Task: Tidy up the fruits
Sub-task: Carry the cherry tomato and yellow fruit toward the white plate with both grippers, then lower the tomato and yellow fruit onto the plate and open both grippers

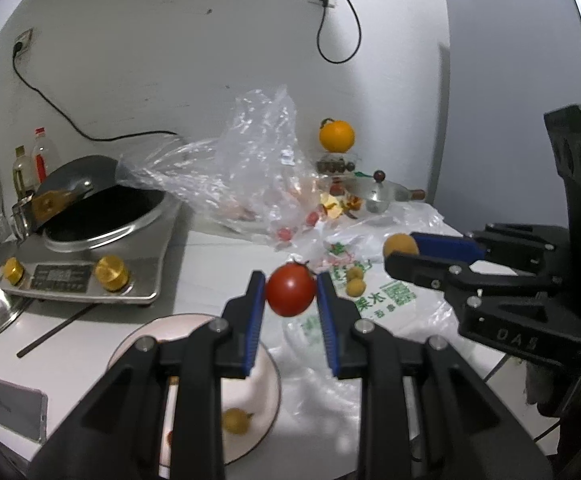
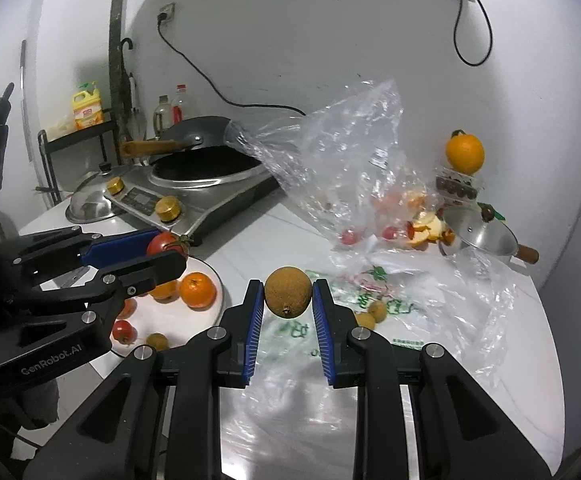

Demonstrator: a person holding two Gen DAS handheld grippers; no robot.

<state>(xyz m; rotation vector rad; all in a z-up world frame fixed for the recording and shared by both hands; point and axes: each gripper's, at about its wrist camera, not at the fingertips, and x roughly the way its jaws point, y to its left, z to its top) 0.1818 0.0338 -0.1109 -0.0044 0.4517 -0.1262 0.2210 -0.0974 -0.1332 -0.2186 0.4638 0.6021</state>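
With the left gripper (image 1: 290,292) clamping a tomato (image 1: 290,290) and the right gripper (image 2: 288,296) a longan (image 2: 288,292), lower both gently onto the plate (image 2: 214,276) before releasing.

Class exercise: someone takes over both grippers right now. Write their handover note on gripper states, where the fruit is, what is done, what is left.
Left gripper: shut on a tomato, held clear of the counter.
Right gripper: shut on a brown longan, also lifted.
Done: plate holds tangerines, small tomatoes and a longan.
Left: two longans on the printed bag; cherry tomatoes in the clear bag.
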